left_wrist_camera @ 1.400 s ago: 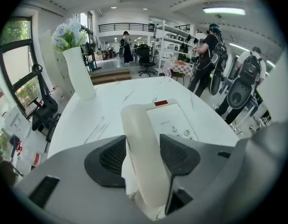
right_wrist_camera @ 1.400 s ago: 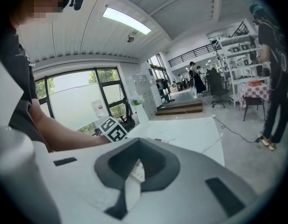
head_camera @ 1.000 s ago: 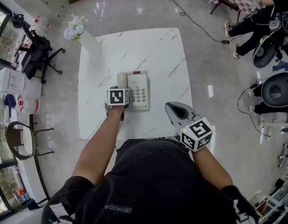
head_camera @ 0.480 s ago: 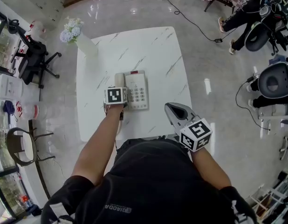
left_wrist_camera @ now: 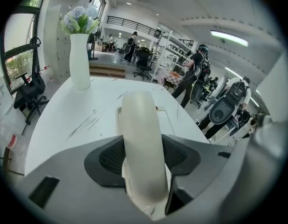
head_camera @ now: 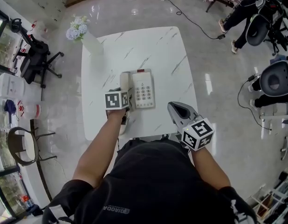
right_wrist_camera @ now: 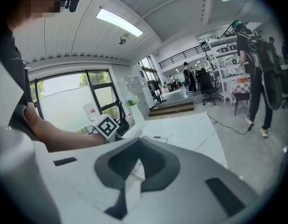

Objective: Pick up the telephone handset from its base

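A cream telephone base (head_camera: 145, 89) with a keypad lies mid-table on the white marble table (head_camera: 148, 50). Its handset (head_camera: 125, 81) runs along the base's left side. My left gripper (head_camera: 124, 91) reaches over the handset's near end, under its marker cube. In the left gripper view the handset (left_wrist_camera: 139, 115) fills the gap between the dark pads (left_wrist_camera: 106, 157), which are closing and touch it on both sides. Behind it shows the base (left_wrist_camera: 167, 121). My right gripper (head_camera: 172, 106) hovers by the table's near right corner, apart from the phone, its jaws shut with nothing in them (right_wrist_camera: 140, 141).
A white vase of pale flowers (head_camera: 89, 40) stands on the table's far left corner and also shows ahead as the vase (left_wrist_camera: 80, 59). A black office chair (head_camera: 38, 55) stands left of the table. People and chairs are at the far right (head_camera: 260, 17).
My left gripper has drawn slightly away from the base toward me, with the handset between its jaws. The right gripper has kept its place.
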Tool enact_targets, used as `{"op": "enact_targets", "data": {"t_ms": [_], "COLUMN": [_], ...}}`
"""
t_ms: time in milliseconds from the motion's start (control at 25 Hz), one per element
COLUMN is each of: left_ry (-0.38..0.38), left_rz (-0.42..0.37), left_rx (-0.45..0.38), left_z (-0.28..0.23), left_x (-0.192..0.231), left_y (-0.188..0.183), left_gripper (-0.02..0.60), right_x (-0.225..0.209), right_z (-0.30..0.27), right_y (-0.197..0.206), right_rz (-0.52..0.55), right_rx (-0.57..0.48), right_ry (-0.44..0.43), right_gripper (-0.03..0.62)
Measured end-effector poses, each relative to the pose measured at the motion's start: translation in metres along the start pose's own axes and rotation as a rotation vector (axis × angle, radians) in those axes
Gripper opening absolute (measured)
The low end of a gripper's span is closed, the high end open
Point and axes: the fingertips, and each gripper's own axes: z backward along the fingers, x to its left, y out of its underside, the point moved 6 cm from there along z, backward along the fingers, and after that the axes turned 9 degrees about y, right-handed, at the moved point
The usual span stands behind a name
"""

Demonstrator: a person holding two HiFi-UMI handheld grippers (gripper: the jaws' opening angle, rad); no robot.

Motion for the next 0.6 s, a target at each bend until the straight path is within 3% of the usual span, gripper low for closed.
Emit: {"op": "enact_targets", "data": {"t_ms": [320,600], "left_ry": [0.126,0.255], "left_rz": [-0.031,-0.089], "left_rx": [-0.129,-0.207], "left_z": [0.063,0.121], "left_x": [-0.008,-0.005], "left_y": [-0.001,0.003], "left_gripper": [0.232,0.229], "right_x": [0.016,0.036], "right_z": [-0.019,-0.032], "right_y": [-0.010,-0.024], "right_rz": [-0.037,0.008], "right_rx": [-0.007,-0.012], "right_ry": [-0.043,-0.067], "right_gripper": [0.002,0.002]}}
